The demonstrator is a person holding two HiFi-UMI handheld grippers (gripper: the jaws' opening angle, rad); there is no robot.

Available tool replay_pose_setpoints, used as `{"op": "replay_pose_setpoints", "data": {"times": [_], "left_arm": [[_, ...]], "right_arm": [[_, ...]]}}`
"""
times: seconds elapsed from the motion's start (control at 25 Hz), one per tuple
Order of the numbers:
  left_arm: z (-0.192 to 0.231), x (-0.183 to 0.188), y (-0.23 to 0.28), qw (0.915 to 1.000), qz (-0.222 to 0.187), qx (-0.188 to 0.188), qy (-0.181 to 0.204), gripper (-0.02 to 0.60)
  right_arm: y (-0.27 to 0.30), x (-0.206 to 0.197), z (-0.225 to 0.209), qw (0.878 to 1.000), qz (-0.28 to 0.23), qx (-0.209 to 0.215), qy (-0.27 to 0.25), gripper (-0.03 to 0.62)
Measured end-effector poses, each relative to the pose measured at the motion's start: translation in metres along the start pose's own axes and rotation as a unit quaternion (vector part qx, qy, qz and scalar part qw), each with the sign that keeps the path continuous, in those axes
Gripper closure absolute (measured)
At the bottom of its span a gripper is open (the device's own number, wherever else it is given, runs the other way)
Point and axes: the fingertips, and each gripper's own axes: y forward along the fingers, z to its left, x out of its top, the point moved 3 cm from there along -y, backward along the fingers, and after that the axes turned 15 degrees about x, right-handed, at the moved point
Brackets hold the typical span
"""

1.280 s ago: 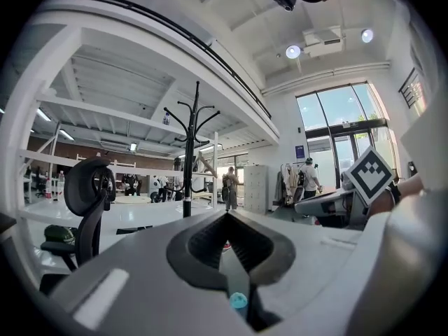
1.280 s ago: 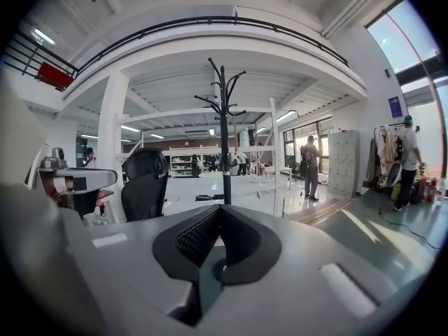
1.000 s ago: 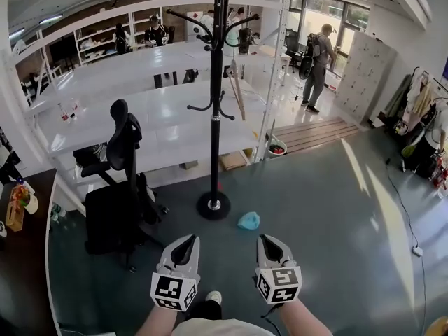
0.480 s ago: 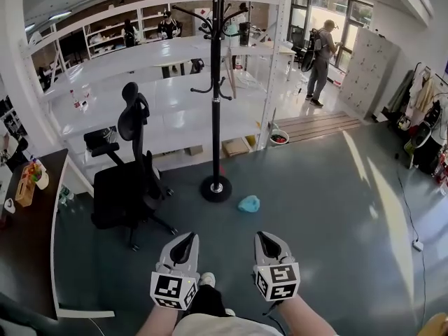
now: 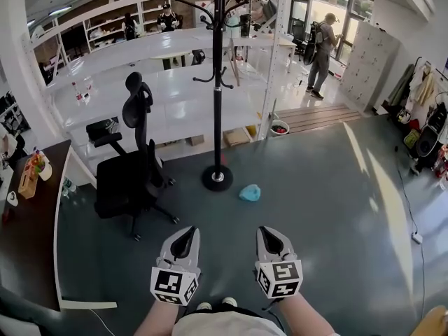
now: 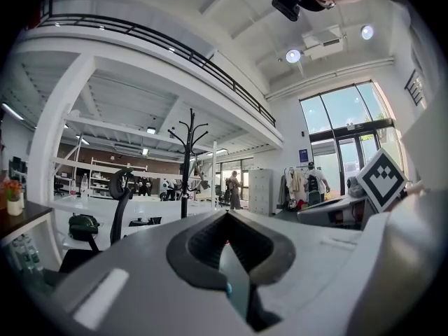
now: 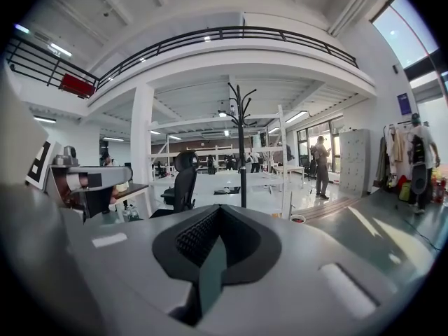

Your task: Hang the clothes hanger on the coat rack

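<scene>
L tongs (image 5: 187,231) & R tongs (image 5: 264,231) both clenched, empty; coat rack (image 5: 218,103) well ahead.

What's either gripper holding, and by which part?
Nothing. The left gripper and the right gripper are both shut and empty.

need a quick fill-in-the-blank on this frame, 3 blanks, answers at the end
1. In the head view the coat rack stands to the ___ of the black office chair.
2. The small object lying on the floor near the rack's base is ___ in colour.
3. The left gripper and the right gripper both have their jaws ___, with nothing between them.

Missing words: right; blue; shut.
</scene>
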Motion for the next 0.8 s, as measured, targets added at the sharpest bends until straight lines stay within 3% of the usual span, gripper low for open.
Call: {"op": "replay_pose_setpoints", "data": {"times": [0.8], "left_arm": [[0.043,0.017,-0.042,0.9997,-0.009,-0.023,-0.003,0.580]], "right_arm": [[-0.005,0.009,0.076,1.000,-0.009,-0.013,-0.008,0.568]]}}
